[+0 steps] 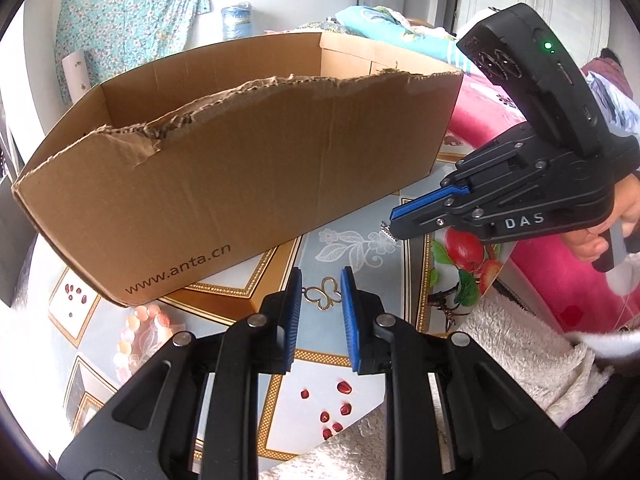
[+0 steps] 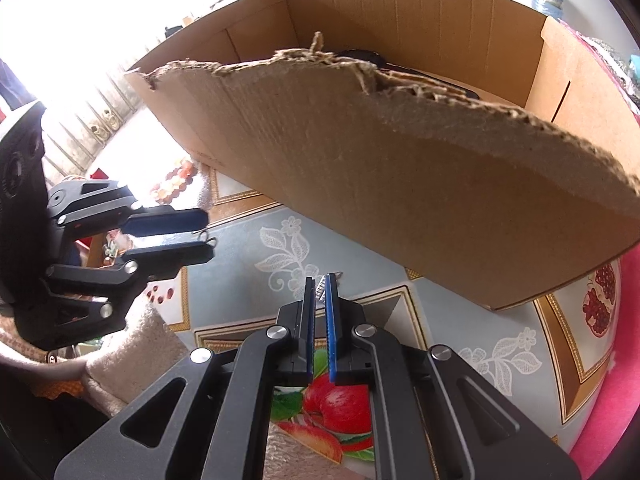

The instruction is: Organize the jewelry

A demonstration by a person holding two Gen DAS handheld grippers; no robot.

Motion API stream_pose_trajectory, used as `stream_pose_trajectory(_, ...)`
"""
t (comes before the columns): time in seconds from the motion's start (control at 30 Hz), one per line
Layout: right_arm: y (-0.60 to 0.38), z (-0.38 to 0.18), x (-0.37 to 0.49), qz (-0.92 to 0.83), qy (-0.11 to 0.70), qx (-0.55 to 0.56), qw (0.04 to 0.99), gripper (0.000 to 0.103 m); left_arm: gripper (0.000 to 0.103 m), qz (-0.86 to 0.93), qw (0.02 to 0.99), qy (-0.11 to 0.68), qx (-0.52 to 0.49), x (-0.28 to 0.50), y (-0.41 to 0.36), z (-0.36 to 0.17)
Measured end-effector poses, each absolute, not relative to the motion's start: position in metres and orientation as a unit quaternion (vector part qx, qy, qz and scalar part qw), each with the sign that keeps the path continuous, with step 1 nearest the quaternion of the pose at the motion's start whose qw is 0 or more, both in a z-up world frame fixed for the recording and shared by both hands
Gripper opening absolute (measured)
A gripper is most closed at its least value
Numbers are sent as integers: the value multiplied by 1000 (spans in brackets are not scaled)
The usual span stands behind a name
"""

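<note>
A gold butterfly-shaped ornament (image 1: pixel 323 297) sits between the blue pads of my left gripper (image 1: pixel 322 282), which is shut on it just above the tablecloth. In the right wrist view the same gripper (image 2: pixel 206 233) shows at the left with a thin wire loop at its tips. My right gripper (image 2: pixel 320 282) is shut on a small silver toothed clip (image 2: pixel 319 290). In the left wrist view it (image 1: pixel 394 222) hovers at the right with the clip (image 1: pixel 387 233) sticking out. A torn cardboard box (image 1: pixel 240 184) stands just behind both grippers. A pink bead bracelet (image 1: pixel 136 332) lies left of my left gripper.
The box (image 2: pixel 400 184) is open-topped with something dark inside (image 2: pixel 360 55). The patterned tablecloth (image 1: pixel 352 248) has fruit prints. A fluffy white towel (image 1: pixel 520 352) lies at the table's near right edge, with pink bedding (image 1: pixel 480 112) beyond. A hand (image 1: pixel 624 208) holds the right gripper.
</note>
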State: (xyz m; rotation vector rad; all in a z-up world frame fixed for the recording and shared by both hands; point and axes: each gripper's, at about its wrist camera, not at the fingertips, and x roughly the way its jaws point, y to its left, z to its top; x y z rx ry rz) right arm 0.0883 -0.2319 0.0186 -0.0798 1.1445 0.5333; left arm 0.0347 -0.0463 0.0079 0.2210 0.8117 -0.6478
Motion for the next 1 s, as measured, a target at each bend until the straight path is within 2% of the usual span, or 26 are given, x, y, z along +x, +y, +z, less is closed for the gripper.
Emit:
stream_pose_trajectory(0.13, -228, 17, 90, 239, 538, -46, 807, 5, 18, -306, 864, 387, 98, 36, -44, 7)
stream_pose_trajectory(0.17, -227, 17, 90, 239, 538, -46, 807, 8, 18, -306, 864, 388, 96, 35, -42, 7)
stream_pose_trajectory(0.2, -226, 17, 91, 237, 538, -47, 807, 17, 18, -306, 864, 388, 95, 35, -42, 7)
stream_pose_trajectory(0.27, -223, 18, 92, 232, 537, -51, 810, 29, 18, -305, 865, 388, 93, 35, -40, 7)
stream_pose_trajectory(0.37, -220, 17, 93, 229, 535, -61, 811, 29, 18, -305, 865, 387, 92, 35, -40, 7)
stream_pose_trajectory(0.5, -211, 15, 92, 222, 532, -85, 813, 26, 18, -304, 866, 386, 92, 35, -39, 7)
stream_pose_trajectory(0.57, -208, 15, 91, 225, 530, -100, 812, 11, 18, -304, 867, 385, 92, 34, -39, 7)
stream_pose_trajectory(0.6, -207, 15, 92, 230, 534, -94, 808, 9, 18, -304, 867, 384, 91, 33, -38, 7)
stream_pose_trajectory(0.7, -207, 14, 94, 233, 540, -87, 804, 5, 18, -303, 869, 382, 88, 33, -37, 8)
stream_pose_trajectory(1.0, -217, 13, 94, 230, 542, -61, 806, 5, 18, -302, 873, 375, 82, 29, -34, 9)
